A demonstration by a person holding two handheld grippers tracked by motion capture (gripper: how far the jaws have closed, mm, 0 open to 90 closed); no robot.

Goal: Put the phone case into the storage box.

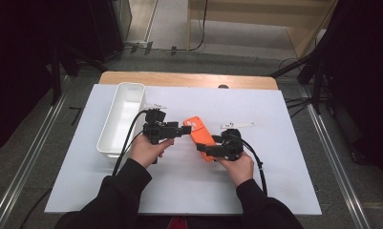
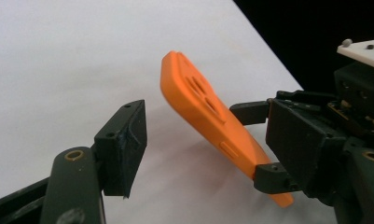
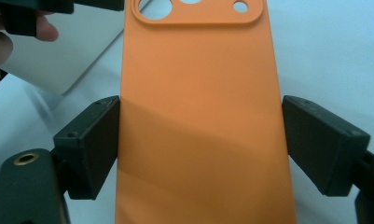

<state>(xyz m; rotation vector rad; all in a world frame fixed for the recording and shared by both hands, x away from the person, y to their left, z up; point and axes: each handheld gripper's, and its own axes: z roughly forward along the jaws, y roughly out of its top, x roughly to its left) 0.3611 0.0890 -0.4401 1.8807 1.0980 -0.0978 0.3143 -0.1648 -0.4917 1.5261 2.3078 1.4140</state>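
While the orange phone case (image 1: 200, 136) hangs tilted above the counter (image 1: 275, 181), clamped across its width by the right claw (image 1: 209, 150), the left claw (image 1: 188, 130) waits open beside its camera end. A handover seems underway; next, the left must close on that end.

A white sheet (image 1: 275, 181) covers the surface, whose pale wooden edge (image 1: 189, 79) shows along the far side, well beyond the jaws. Grey carpeted floor (image 1: 31, 157) surrounds it – metal rails (image 1: 29, 157) run along both sides, left and right of the jaws. Farther back stands light wooden furniture (image 1: 256, 21) on a paler floor strip, with black cables (image 1: 198, 33) trailing down. Dark curtains (image 1: 17, 57) close off both flanks, and black stand legs (image 1: 313, 71) brace at far right – the light is even and soft
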